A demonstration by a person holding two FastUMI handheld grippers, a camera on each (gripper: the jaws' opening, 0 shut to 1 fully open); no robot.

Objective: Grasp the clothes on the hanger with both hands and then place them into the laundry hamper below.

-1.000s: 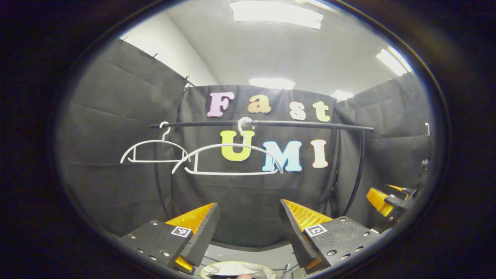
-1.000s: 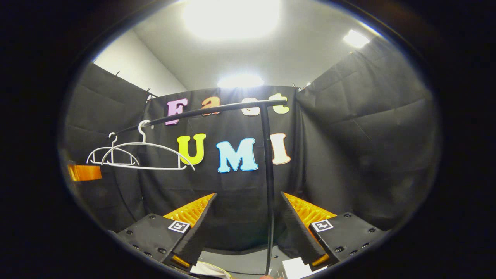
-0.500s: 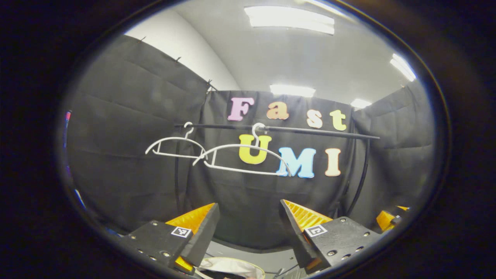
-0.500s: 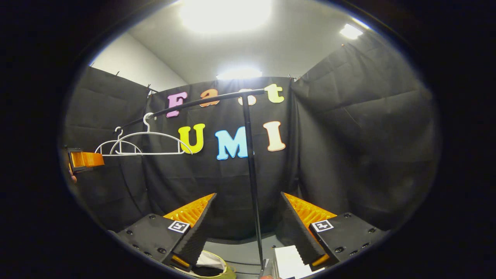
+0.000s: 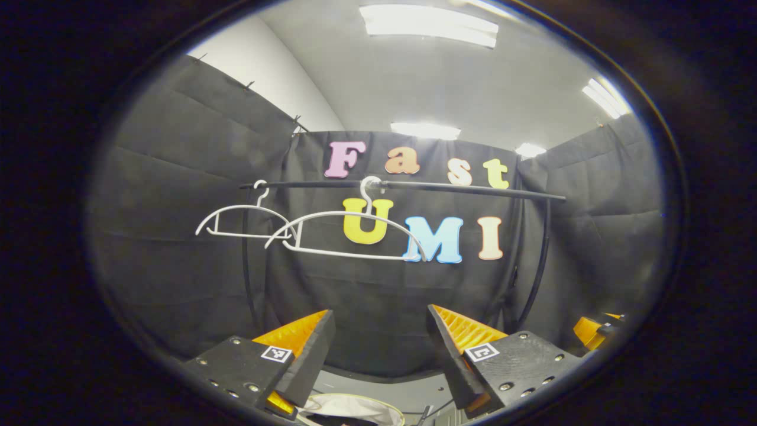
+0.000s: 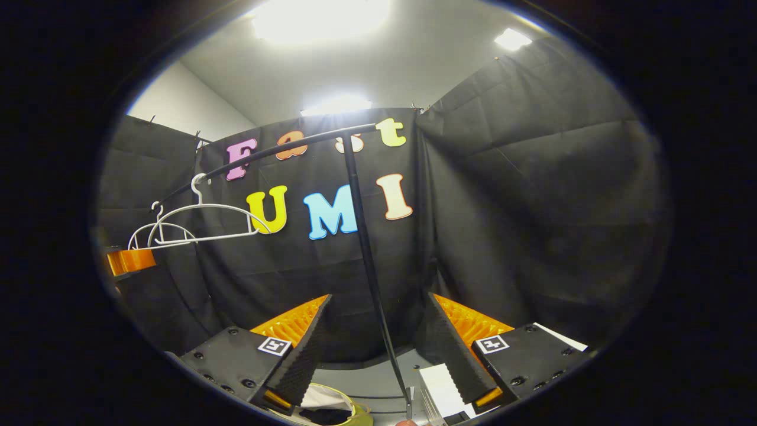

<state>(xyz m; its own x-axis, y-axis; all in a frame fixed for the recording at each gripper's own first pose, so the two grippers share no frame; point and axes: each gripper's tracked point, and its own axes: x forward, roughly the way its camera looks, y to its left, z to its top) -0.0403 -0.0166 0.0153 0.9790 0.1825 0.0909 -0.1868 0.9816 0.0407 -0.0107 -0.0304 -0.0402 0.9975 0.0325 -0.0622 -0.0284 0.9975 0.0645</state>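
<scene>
Two bare white hangers (image 5: 349, 234) (image 5: 242, 219) hang on the black rail (image 5: 449, 189); no clothes are on them. They also appear at the left of the right gripper view, the nearer hanger (image 6: 204, 222) in front. The hamper's rim (image 5: 355, 408), with pale cloth inside, lies low between the fingers of my left gripper (image 5: 378, 349), which is open and holds nothing. My right gripper (image 6: 372, 343) is open too, with the hamper (image 6: 331, 405) below its left finger. The other gripper shows at the right edge (image 5: 594, 331) of the left gripper view and at the left edge (image 6: 130, 260) of the right gripper view.
The rack's black upright post (image 6: 369, 266) runs down between my right gripper's fingers to a foot on the grey floor. A white flat object (image 6: 440, 381) lies beside that foot. The rack's other post (image 5: 247, 266) stands at the left.
Both views have swung a little while the grippers stayed open. In the right gripper view the rack post and hangers drifted left. The near hanger sways slightly.
</scene>
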